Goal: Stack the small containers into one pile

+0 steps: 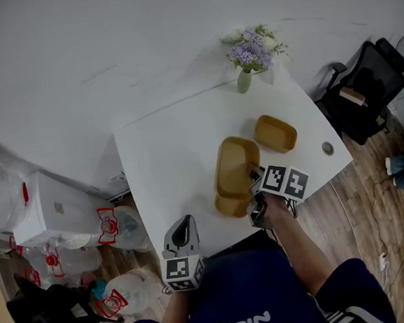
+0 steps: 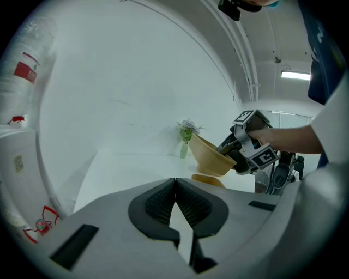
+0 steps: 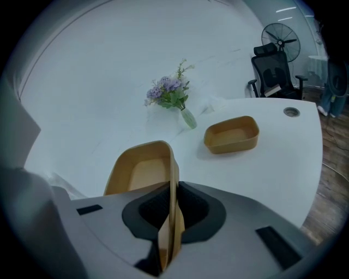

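Note:
My right gripper (image 3: 171,202) is shut on the side wall of a tan container (image 3: 137,170), which it holds tilted above the table. In the head view this held container (image 1: 233,164) hangs over a second tan container (image 1: 231,206) that sits near the table's front edge. A third container (image 1: 275,133) rests further back to the right, also seen in the right gripper view (image 3: 231,134). My left gripper (image 2: 175,183) is shut with nothing in it, off the table's front left edge (image 1: 184,227). It looks toward the held container (image 2: 210,156) and the right gripper (image 2: 240,148).
A small vase of purple flowers (image 1: 245,76) stands at the back of the white table (image 1: 167,160). A round cable hole (image 1: 327,148) is near the right corner. A black office chair (image 1: 363,91) is on the right, and plastic bags (image 1: 109,227) lie on the floor at the left.

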Tool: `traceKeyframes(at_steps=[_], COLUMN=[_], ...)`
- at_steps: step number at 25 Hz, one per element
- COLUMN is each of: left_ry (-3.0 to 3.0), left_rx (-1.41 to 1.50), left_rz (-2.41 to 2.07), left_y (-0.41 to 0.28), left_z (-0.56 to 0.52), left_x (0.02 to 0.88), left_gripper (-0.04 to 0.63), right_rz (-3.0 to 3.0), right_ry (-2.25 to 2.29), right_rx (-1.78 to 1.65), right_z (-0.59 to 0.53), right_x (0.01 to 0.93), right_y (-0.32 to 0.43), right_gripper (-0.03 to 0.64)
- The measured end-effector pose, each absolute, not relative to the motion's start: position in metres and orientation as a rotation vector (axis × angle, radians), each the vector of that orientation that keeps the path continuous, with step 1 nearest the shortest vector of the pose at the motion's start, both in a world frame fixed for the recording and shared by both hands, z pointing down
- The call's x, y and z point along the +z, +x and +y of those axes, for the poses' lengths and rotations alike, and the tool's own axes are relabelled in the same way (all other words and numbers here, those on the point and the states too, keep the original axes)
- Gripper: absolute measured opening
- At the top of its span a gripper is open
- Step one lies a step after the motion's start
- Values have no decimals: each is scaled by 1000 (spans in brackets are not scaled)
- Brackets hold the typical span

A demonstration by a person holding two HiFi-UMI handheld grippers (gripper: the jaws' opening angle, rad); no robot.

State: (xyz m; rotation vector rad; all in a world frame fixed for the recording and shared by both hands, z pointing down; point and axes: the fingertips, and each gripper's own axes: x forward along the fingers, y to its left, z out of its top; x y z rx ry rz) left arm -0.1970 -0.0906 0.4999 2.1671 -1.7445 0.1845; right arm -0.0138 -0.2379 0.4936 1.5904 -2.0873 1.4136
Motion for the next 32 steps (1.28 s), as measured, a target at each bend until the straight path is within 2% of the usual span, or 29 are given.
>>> traceKeyframes(at_steps=[16, 32], left_ry=[2175, 2153], left_rx=[186, 189], left_rz=[-1739, -1731], left_y=[-173, -174], left_z=[-91, -98], left_x=[502, 510], left_gripper=[20, 20], right_rz=[-1878, -1791], right_ry=[1680, 1697], right_rx=[1658, 1568], right_z=[-191, -182], right_x=[540, 566], right_y=[14, 13], right_gripper=[58, 58])
